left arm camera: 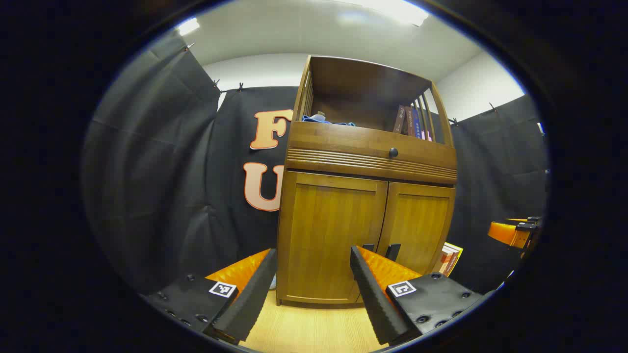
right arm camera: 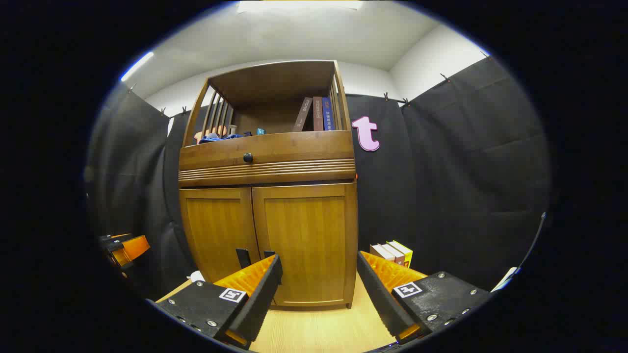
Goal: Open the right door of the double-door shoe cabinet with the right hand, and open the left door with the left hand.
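Facing closed shoe cabinet (left arm camera: 365,215): left hand-held gripper (left arm camera: 313,284) and right hand-held gripper (right arm camera: 319,289), both spread wide, level, empty.

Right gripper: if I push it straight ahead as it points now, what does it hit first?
Most likely the cabinet's right door, on the flat panel; its handle sits beside the left finger. The right gripper has open jaws, nothing between. Depth is unclear.

Glossy grained wood shoe cabinet (left arm camera: 363,215); matt black cloth wall (left arm camera: 162,186).
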